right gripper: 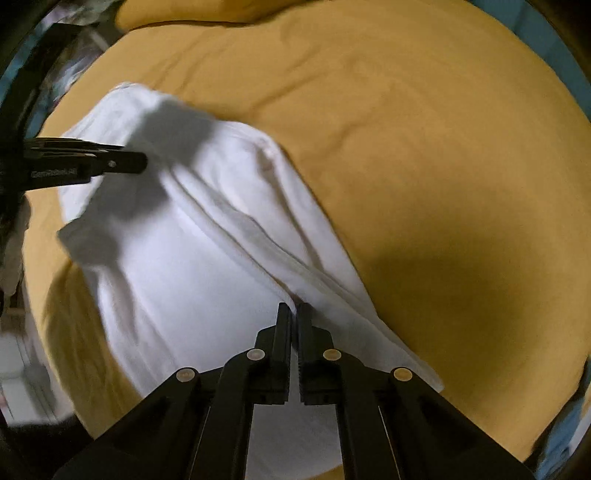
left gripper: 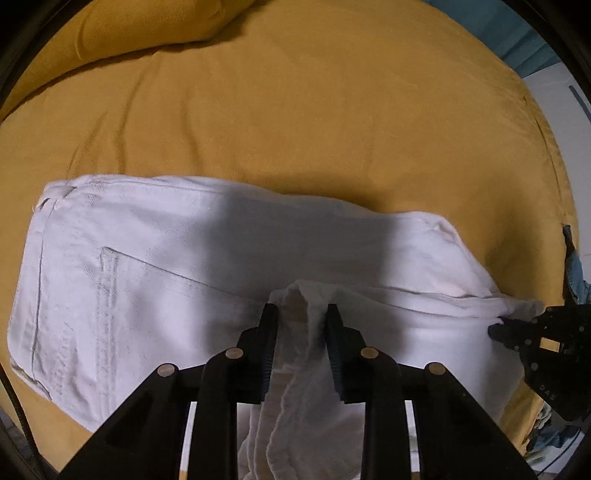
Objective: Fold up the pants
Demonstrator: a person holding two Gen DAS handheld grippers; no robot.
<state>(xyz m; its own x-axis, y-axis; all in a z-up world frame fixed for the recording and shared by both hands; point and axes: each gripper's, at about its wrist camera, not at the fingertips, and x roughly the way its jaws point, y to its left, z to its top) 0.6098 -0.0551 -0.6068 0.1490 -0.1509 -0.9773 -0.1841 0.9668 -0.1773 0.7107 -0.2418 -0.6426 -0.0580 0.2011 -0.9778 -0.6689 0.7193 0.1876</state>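
Note:
White pants lie on a mustard-yellow bed sheet, waistband and back pocket at the left. My left gripper holds a bunched hem of the pants between its fingers, which stand a little apart around the thick fold. My right gripper is shut on a fold of the pants near their right edge. The right gripper shows at the right edge of the left wrist view, its tips on the cloth. The left gripper shows at the left of the right wrist view.
A yellow pillow lies at the head of the bed. Blue cloth hangs at the bed's right edge. The bed's near edge runs just below the pants. Dark clutter stands past the bed's far left corner.

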